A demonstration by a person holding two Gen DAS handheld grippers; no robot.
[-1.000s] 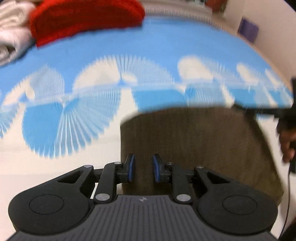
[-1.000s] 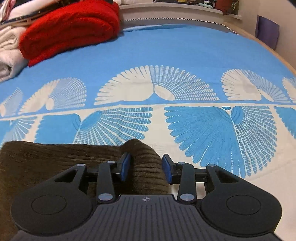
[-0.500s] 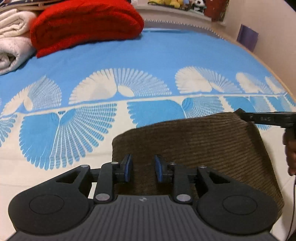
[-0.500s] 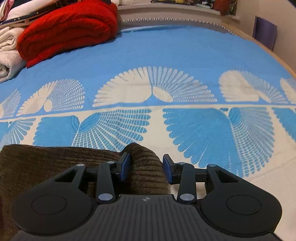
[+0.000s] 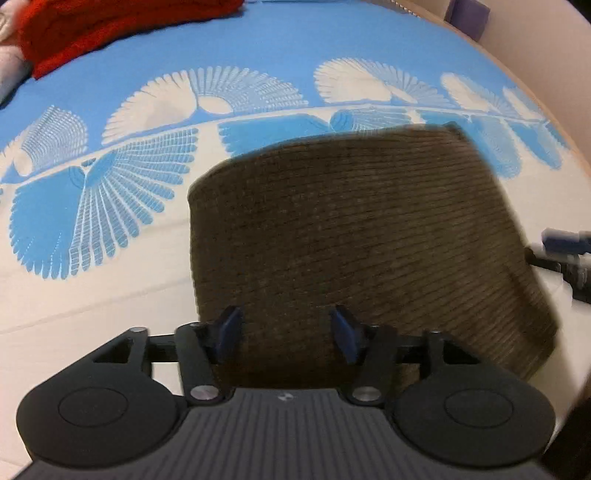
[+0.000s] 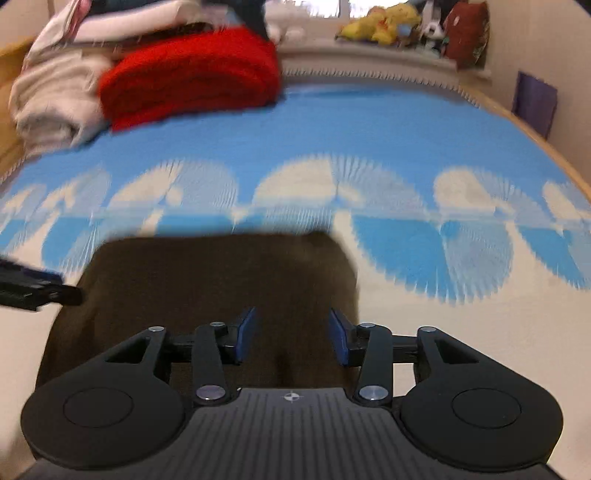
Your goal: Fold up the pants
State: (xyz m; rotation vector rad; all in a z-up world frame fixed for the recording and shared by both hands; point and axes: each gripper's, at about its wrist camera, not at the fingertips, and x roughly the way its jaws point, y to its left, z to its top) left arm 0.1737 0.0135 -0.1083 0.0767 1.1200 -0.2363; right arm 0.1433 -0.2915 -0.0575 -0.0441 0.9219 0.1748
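Observation:
The brown corduroy pants (image 5: 362,236) lie folded in a compact block on the blue and white bedspread (image 5: 110,206). My left gripper (image 5: 286,338) is open and empty above the block's near edge. In the right wrist view the pants (image 6: 207,280) are blurred, and my right gripper (image 6: 291,336) is open and empty above their near right part. The right gripper's tip (image 5: 561,247) shows at the right edge of the left wrist view. The left gripper's tip (image 6: 33,286) shows at the left edge of the right wrist view.
A folded red blanket (image 6: 192,77) and pale towels (image 6: 51,99) lie at the bed's far left. Stuffed toys (image 6: 384,22) sit on a ledge behind the bed. A purple object (image 6: 533,99) stands by the wall on the right, beside the bed's wooden edge (image 5: 546,96).
Both grippers have opened wider and let go of the pants. Both have drawn back and risen, so the whole folded block now shows. The right wrist view is motion-blurred.

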